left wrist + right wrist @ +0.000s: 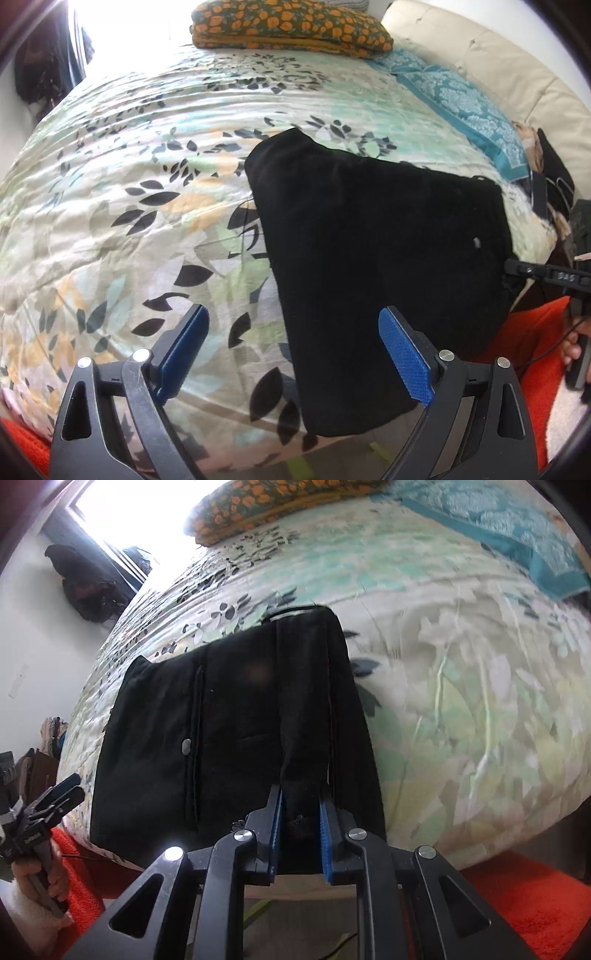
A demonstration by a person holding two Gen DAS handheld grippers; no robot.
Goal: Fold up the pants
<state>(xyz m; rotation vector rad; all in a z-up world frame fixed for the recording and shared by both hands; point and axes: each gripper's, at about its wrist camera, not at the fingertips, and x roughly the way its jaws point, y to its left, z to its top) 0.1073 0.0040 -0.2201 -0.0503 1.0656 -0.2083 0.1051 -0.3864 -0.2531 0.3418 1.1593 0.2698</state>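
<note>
Black pants (369,240) lie folded into a rough rectangle on the floral bedspread (129,166), near the bed's front edge. My left gripper (293,312) is open, its blue pads (404,354) spread wide above the pants' near left edge and touching nothing. In the right wrist view the pants (221,720) fill the middle. My right gripper (301,792) is shut on a raised fold of black cloth at their near edge. The left gripper (62,790) shows at the far left, held by a hand. The right gripper's tip (517,267) meets the pants' right edge.
An orange-flowered pillow (291,26) and a teal patterned pillow (461,99) lie at the head of the bed by a cream headboard (498,55). Orange-red fabric (517,904) lies below the bed's front edge. A dark bag (85,587) hangs on the wall by a bright window.
</note>
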